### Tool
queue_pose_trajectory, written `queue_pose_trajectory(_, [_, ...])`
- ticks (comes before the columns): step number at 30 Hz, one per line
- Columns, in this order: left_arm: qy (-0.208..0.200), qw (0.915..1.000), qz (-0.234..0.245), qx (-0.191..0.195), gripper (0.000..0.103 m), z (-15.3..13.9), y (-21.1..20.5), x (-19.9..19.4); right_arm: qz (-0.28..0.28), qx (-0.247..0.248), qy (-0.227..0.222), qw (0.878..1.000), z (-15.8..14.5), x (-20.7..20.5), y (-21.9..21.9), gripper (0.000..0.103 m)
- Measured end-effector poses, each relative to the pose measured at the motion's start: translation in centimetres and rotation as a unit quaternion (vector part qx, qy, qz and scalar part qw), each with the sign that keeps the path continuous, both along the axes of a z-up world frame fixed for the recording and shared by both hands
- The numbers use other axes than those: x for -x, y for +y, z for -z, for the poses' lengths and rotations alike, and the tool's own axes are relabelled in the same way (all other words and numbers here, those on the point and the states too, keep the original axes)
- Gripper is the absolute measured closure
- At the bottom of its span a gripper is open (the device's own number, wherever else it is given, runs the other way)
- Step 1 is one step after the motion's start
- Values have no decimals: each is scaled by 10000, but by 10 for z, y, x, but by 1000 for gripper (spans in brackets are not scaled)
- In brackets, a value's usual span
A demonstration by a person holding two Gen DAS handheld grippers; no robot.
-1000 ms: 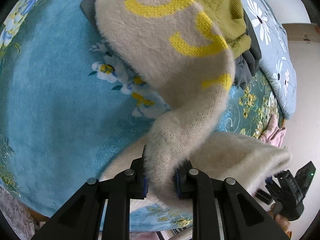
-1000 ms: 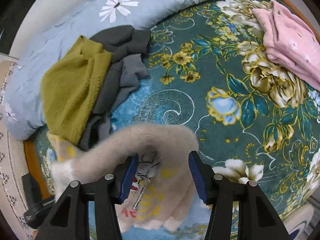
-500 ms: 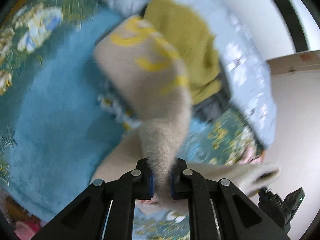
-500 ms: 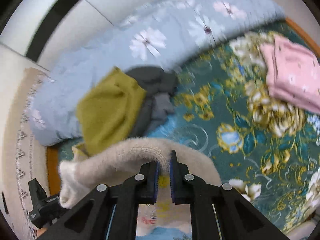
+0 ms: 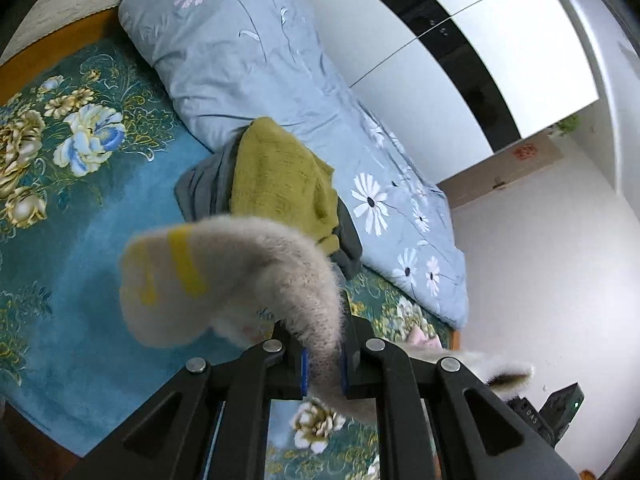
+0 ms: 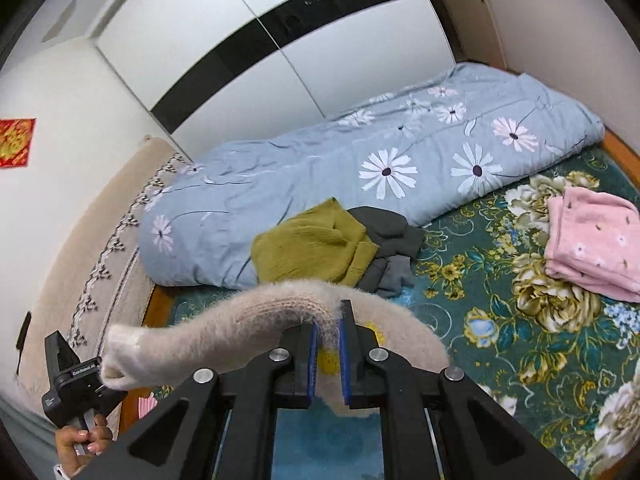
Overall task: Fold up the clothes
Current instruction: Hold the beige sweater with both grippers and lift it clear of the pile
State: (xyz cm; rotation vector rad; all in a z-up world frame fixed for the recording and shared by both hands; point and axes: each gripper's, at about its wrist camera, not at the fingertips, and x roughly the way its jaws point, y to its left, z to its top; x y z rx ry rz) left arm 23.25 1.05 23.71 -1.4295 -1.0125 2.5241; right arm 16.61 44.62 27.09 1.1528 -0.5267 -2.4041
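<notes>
White wardrobe doors with a black band are running behind the bed, whose teal flowered cover is carrying everything. I am taking the quilt, the rolled blue one with daisies along the bed's far side, as my landmark.

Both grippers are lifting the sweater, a fuzzy beige one with yellow marks, clear of the cover on the near side of the quilt. The left gripper is closing its blue-padded jaws tight on a gathered rope of the knit, and the body is arching up and forward from it towards the quilt. The right gripper is pinching a thin fold of the same sweater, jaws nearly together. In the right view a sleeve is trailing off to the left, its cuff reaching almost to the left gripper.

So the sweater's long axis is running from one gripper to the other, roughly along the quilt, and both are equally near since both are holding it. Spreading it flat, I judge, is calling for pulling the two apart along that line.

Against the quilt an olive knit is lying on grey clothes; a folded pink garment is sitting further right.

Writing: small white lettering on the left gripper's body, too small to read, and a red square on the wall, its gold figure illegible.
</notes>
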Motion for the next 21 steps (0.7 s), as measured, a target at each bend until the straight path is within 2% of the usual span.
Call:
queue_pose_trajectory(5, [116,9995,261,111,92,-11,-13,-74,-91,-5,20,10000,-12,-77,2,93])
queue_pose_trajectory(8, [35,9997,230,-44,92,-18,-24,-113,-226,-184,-15,9996,-14,-113,-1,94])
queue_pose_trajectory(13, [-150,9992,316,-216,92,-22,-31,-138,-404,-352,-193,9984,-15,-150,5,94])
queue_pose_trajectory(15, [-450,9984,275,-181,92,-5,-31,-134,-491,-443,-418,9969,-5,-148,6,94])
queue_pose_trajectory(17, [-735,9969,239,-167,92,14,-29,-130,-544,-607,-851,9930,17,-139,5,94])
queue_pose_trajectory(21, [-1321,9910,149,-120,92,65,-22,-113,-573,-725,-1343,9866,60,-116,7,94])
